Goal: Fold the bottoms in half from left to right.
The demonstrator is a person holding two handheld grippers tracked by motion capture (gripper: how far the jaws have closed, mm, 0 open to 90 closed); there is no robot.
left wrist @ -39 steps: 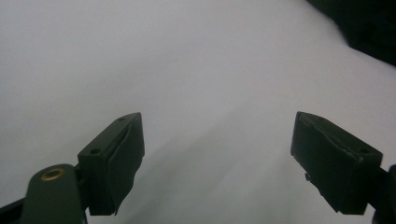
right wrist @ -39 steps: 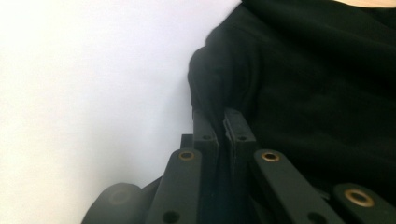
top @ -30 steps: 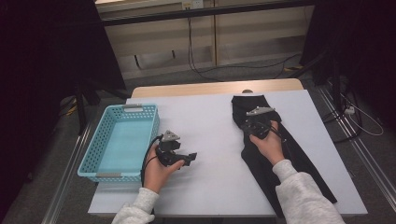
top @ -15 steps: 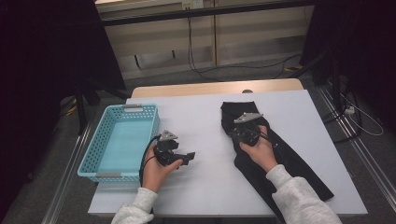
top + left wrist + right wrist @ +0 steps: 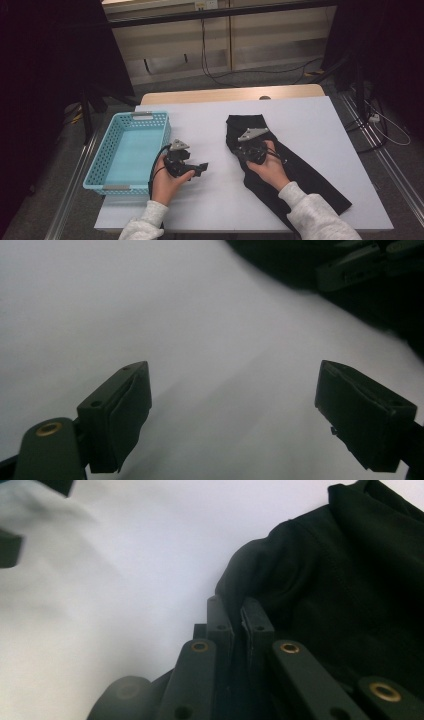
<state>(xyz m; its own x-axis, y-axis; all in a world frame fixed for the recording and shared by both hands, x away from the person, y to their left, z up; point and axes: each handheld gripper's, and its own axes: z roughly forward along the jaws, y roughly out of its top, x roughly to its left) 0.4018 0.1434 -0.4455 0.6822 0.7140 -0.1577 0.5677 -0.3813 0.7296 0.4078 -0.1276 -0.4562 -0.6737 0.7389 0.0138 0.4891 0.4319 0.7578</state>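
A long black cloth [image 5: 310, 175] lies slantwise on the white table [image 5: 310, 120], right of centre. My right gripper [image 5: 246, 150] sits at the cloth's upper left edge. In the right gripper view the jaws [image 5: 234, 602] are pressed together with a fold of the black cloth [image 5: 350, 570] pinched between them. My left gripper [image 5: 202, 167] rests low over the table beside the basket and points right. Its jaws [image 5: 232, 375] stand wide apart over bare white surface with nothing between them. The cloth [image 5: 380, 305] and the other gripper show far off at the top right of the left gripper view.
A light blue plastic basket [image 5: 95, 172] stands at the table's left side with nothing visible inside. Bare white table lies between the two hands. Cables run across the floor behind and to the right of the table.
My right gripper has moved left across the table, dragging the cloth's upper end with it toward the middle. The left hand has stayed where it was.
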